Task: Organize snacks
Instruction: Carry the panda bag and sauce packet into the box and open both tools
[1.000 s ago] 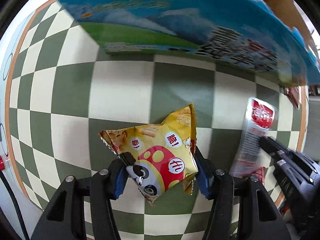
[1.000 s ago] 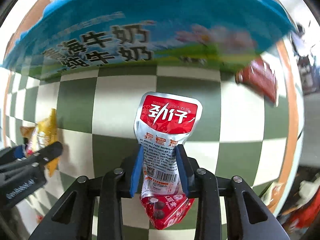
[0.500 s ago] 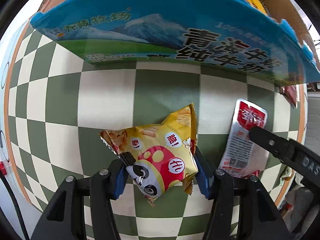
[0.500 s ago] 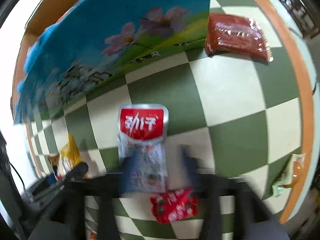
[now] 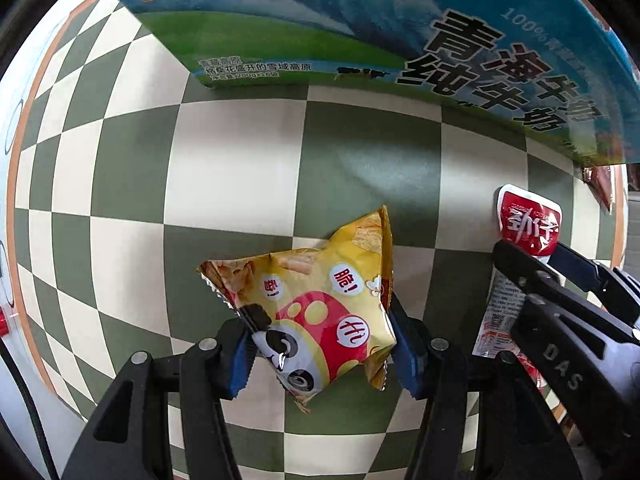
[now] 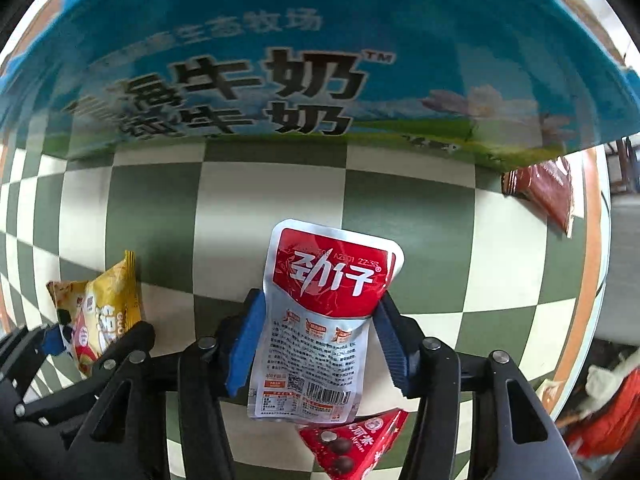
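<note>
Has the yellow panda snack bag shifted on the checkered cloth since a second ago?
No. In the left wrist view the yellow panda snack bag sits on the same squares of the checkered cloth; only the blue milk carton looms nearer.

Right gripper point(image 6: 316, 340) jaws just closing around the red-and-silver pouch point(image 6: 320, 316), milk carton point(image 6: 280, 60) nearer.

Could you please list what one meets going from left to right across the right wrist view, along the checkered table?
Yellow snack bag held in the left tongs → silver-and-red pouch between the right tongs → dark red packet near the table's orange edge.
</note>
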`<action>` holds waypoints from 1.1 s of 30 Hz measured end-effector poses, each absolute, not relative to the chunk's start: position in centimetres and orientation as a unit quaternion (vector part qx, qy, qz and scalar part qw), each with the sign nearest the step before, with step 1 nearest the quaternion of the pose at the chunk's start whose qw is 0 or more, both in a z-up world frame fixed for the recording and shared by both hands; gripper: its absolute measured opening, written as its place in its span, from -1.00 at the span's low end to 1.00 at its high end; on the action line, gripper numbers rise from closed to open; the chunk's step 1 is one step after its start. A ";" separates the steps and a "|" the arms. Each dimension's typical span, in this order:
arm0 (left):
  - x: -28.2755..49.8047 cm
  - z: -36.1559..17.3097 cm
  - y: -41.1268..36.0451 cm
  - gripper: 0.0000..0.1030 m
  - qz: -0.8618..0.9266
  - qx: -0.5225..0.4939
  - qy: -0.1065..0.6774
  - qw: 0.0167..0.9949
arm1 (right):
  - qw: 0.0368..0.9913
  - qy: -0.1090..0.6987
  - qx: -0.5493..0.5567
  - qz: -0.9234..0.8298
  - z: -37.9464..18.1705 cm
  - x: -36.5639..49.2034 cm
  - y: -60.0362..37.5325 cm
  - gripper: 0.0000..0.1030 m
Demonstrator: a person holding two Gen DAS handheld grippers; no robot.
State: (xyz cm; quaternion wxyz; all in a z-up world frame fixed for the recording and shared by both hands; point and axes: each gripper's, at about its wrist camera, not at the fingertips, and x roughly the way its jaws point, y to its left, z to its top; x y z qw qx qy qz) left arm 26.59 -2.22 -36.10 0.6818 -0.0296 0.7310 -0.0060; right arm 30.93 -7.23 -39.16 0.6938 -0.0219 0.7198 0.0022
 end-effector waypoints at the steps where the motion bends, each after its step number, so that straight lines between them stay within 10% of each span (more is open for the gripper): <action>1: 26.6 -35.9 -2.3 0.07 -0.007 -0.030 0.730 0.683 | 0.698 0.716 -0.018 0.004 -38.9 30.7 -7.2 -0.05; 33: 37.0 -15.1 -1.8 0.07 -0.066 -0.011 0.608 0.791 | 0.785 0.587 0.177 0.094 -19.1 34.5 -16.6 -0.16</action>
